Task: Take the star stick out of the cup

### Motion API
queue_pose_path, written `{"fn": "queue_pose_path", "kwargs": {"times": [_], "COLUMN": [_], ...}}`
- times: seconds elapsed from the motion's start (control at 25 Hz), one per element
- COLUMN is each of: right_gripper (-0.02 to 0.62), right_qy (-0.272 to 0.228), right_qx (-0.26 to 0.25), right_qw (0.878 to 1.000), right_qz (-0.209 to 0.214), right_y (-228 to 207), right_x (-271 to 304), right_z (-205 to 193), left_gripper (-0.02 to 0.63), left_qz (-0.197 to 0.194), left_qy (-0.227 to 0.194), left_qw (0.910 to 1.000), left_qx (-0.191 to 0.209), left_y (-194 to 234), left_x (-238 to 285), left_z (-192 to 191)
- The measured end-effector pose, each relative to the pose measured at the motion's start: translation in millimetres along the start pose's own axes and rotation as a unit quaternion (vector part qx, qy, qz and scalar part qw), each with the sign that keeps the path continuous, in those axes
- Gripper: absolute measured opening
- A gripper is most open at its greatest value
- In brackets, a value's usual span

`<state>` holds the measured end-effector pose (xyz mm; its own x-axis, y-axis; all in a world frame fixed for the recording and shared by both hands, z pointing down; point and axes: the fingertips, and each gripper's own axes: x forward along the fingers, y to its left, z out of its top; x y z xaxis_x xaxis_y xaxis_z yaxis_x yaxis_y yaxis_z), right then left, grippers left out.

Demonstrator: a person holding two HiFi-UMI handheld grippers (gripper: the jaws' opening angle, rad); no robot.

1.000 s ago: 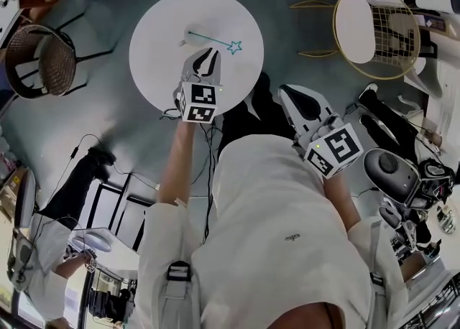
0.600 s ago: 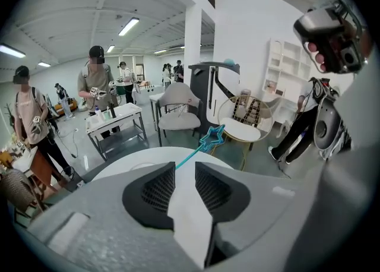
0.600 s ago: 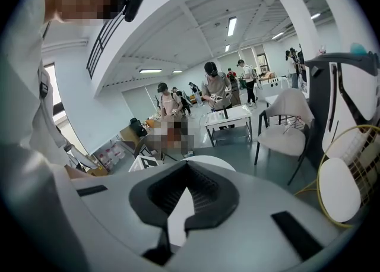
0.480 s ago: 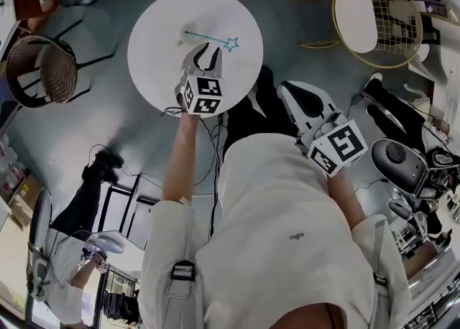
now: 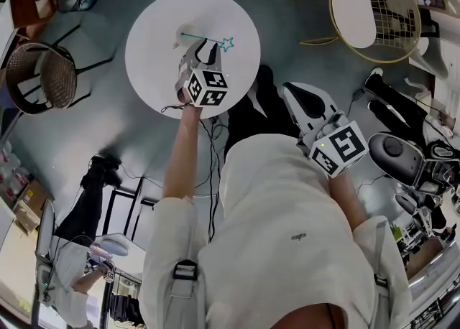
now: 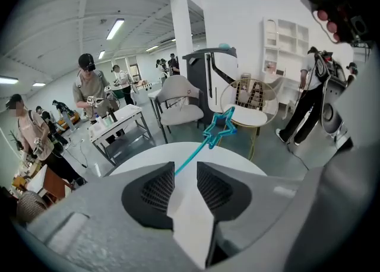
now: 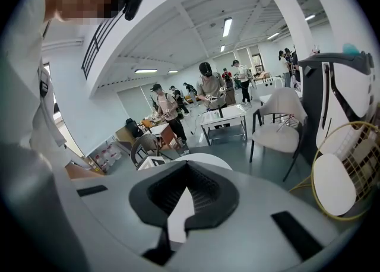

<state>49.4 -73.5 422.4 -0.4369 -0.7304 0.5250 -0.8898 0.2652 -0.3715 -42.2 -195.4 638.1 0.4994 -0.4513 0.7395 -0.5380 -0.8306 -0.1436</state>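
now opening left gripper (image 6: 185,167) round stick (image 6: 196,154)

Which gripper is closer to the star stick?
Left. The left gripper is at the star stick, jaws opening around it; the right gripper hangs off the table, by the person.

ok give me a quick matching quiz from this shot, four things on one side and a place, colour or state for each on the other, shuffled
Things:
1. star stick
2. left tool
3. right tool
4. wire chair

Place, colour or state:
a. gold, on the floor at the head view's upper right
b. shut, nothing between its jaws
c. teal, a thin shaft with a star at one end
d. over the round white table

Pairs: 1-c, 2-d, 3-b, 4-a. The left tool's jaws are opening, with the stick's shaft between them.
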Motion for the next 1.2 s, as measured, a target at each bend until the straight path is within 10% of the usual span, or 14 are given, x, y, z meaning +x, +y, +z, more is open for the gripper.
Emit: {"fn": "queue_pose_path", "kwargs": {"times": [1.2], "right_gripper": [0.006], "right_qy": [0.001], "right_qx": [-0.001], "right_qw": [1.0], "right_qz": [-0.008], "right_y": [-7], "right_x": [-1], "right_z": [1], "left_gripper": [0.074], "left_qz": [0.01], "left_qy": [-0.019], "left_qw": [0.9996], "left_qx": [-0.016], "left_y": [5], "left_x": [10], "left_z": [15]}}
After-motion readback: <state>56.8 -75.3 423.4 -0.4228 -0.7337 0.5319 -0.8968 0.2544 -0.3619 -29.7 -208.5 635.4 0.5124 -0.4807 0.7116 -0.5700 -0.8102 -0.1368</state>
